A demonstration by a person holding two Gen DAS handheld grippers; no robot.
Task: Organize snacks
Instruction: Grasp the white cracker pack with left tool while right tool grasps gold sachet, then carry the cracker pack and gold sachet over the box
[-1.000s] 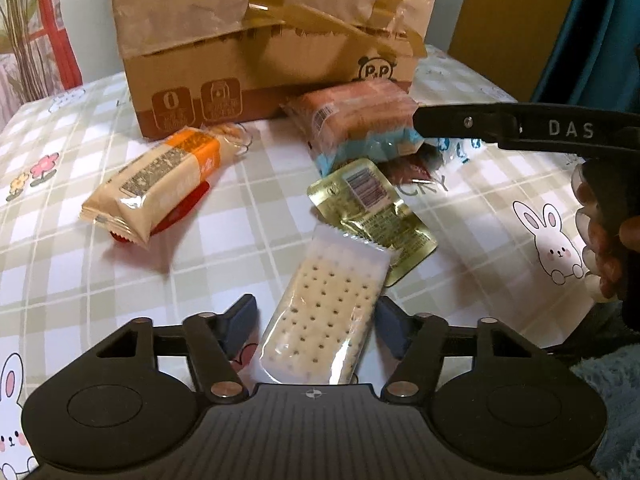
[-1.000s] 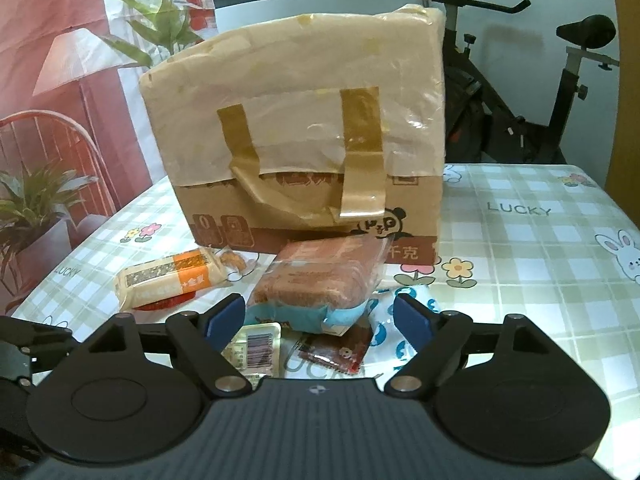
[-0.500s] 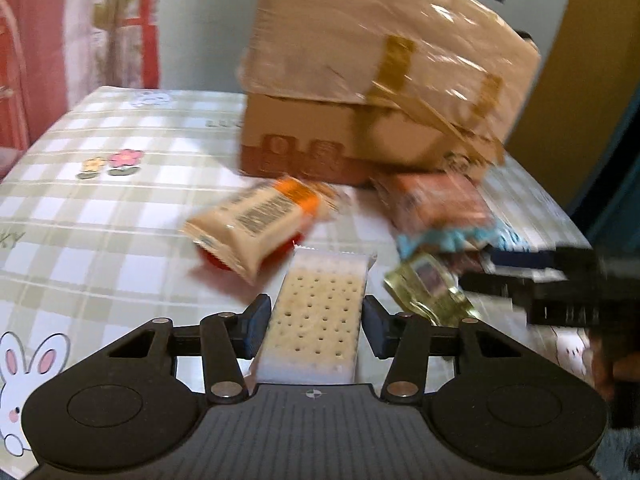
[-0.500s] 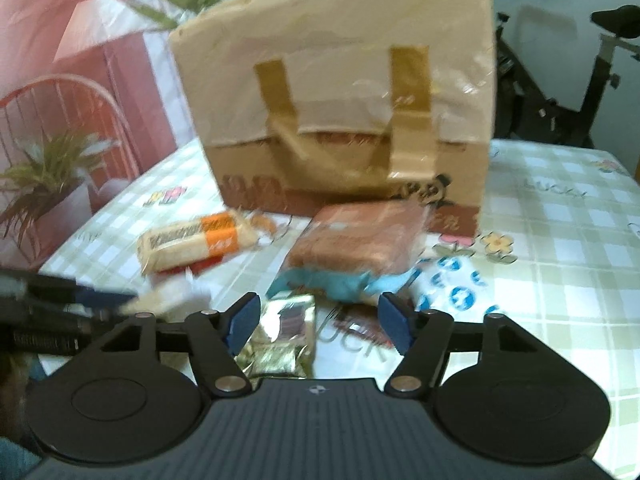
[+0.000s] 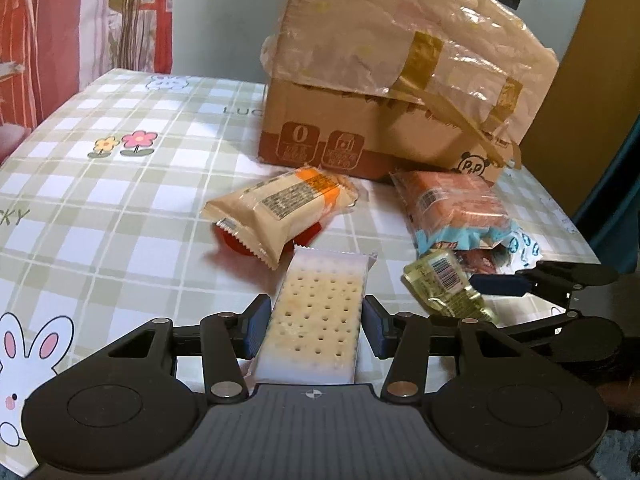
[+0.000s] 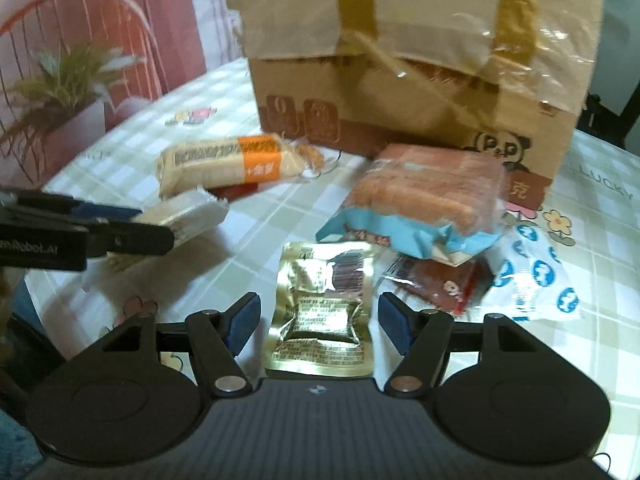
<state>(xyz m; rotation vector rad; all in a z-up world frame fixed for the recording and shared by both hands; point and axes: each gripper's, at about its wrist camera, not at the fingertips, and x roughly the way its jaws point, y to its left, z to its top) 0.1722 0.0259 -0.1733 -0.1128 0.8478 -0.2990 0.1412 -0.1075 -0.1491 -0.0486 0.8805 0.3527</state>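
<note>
Resting beside cardboard box (image 5: 360,148): snack packets (image 5: 280,212)

A lived-in room of a home. The table (image 5: 132,200) is covered by a green-and-white checked cloth printed with cartoon rabbits (image 5: 30,354), flowers (image 5: 124,145) and the word "LUCKY". Behind it hang pink and red patterned curtains (image 5: 60,20); a potted plant (image 6: 56,92) and a curved red chair back (image 6: 80,12) stand at the left. A taped cardboard box (image 6: 416,80) and wrapped snack packets (image 6: 428,200) lie on the cloth.
</note>
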